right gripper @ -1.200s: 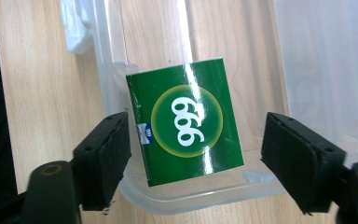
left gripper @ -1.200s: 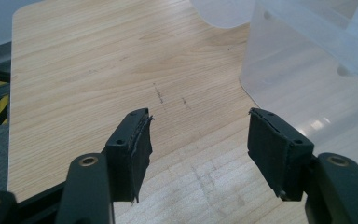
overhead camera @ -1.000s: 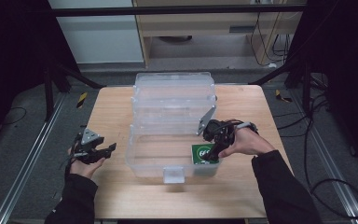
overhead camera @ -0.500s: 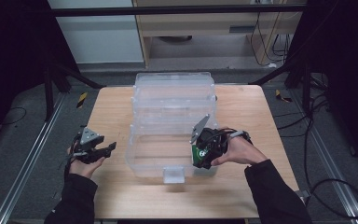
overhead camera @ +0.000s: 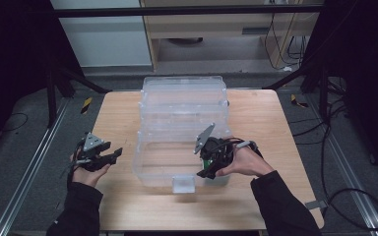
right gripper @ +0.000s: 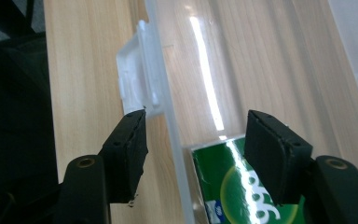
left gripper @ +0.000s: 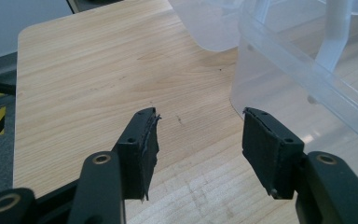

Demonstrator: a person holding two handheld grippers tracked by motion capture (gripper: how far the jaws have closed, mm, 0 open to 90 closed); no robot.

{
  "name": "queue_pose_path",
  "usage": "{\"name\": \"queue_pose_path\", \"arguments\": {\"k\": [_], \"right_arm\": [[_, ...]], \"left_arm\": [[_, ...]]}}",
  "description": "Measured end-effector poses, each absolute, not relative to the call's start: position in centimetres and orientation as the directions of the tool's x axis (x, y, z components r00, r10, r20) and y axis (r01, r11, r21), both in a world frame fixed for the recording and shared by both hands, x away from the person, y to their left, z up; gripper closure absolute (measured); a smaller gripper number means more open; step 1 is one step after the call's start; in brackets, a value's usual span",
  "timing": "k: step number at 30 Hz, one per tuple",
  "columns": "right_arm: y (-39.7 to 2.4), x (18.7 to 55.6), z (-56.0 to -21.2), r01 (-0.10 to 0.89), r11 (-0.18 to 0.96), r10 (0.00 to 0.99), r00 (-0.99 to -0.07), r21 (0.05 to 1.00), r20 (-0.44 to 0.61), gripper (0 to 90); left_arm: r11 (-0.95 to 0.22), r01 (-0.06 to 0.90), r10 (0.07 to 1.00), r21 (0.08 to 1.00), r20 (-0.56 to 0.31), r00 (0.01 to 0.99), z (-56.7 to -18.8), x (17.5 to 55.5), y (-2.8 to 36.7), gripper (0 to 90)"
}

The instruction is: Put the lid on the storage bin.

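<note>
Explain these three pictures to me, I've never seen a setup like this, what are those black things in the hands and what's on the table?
A person holds a two-jaw hand tool in each hand. The high view looks down on a wooden table; the other two pictures come from cameras on the tools. The left gripper hovers open, holding nothing. The right gripper is open at the near wall of a clear plastic bin, its jaws astride that wall. A green box lies inside the bin, just behind the wall. Nothing is gripped.

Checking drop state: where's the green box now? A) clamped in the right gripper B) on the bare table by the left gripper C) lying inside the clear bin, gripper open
C: the green box lies behind the clear bin wall, right gripper jaws apart.
</note>
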State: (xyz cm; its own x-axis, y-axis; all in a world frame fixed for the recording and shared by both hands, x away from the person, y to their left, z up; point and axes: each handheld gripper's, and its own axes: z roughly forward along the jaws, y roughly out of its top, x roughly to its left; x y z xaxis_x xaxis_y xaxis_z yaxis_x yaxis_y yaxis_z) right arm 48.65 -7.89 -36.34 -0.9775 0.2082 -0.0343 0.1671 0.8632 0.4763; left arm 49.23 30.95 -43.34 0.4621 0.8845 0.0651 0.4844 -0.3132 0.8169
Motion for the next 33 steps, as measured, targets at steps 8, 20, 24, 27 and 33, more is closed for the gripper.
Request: {"name": "queue_pose_path", "arguments": {"k": [8, 20, 24, 27, 33], "right_arm": [[-7.0, 48.6, -36.8, 0.165, 0.858, 0.200, -0.980, 0.486, -0.021, 43.4], [-5.3, 48.3, -38.5, 0.159, 0.887, 0.168, -0.986, 0.434, 0.017, 51.4], [-4.9, 48.4, -39.0, 0.163, 0.899, 0.168, -0.986, 0.406, 0.023, 53.5], [-4.7, 48.5, -39.2, 0.174, 0.905, 0.174, -0.984, 0.389, 0.036, 55.2], [-4.6, 48.6, -39.6, 0.176, 0.911, 0.171, -0.984, 0.372, 0.048, 58.9]], "left_arm": [[-0.319, 0.481, 0.881, 0.817, 0.069, 0.467, -43.3, 49.2, 30.8, 45.5], [-0.321, 0.478, 0.878, 0.817, 0.068, 0.474, -43.3, 49.2, 30.8, 45.5], [-0.320, 0.477, 0.878, 0.819, 0.067, 0.474, -43.2, 49.1, 30.8, 45.5], [-0.320, 0.474, 0.878, 0.820, 0.068, 0.474, -43.1, 49.1, 30.8, 45.5], [-0.322, 0.466, 0.874, 0.824, 0.069, 0.481, -42.7, 49.1, 30.6, 45.6]]}}
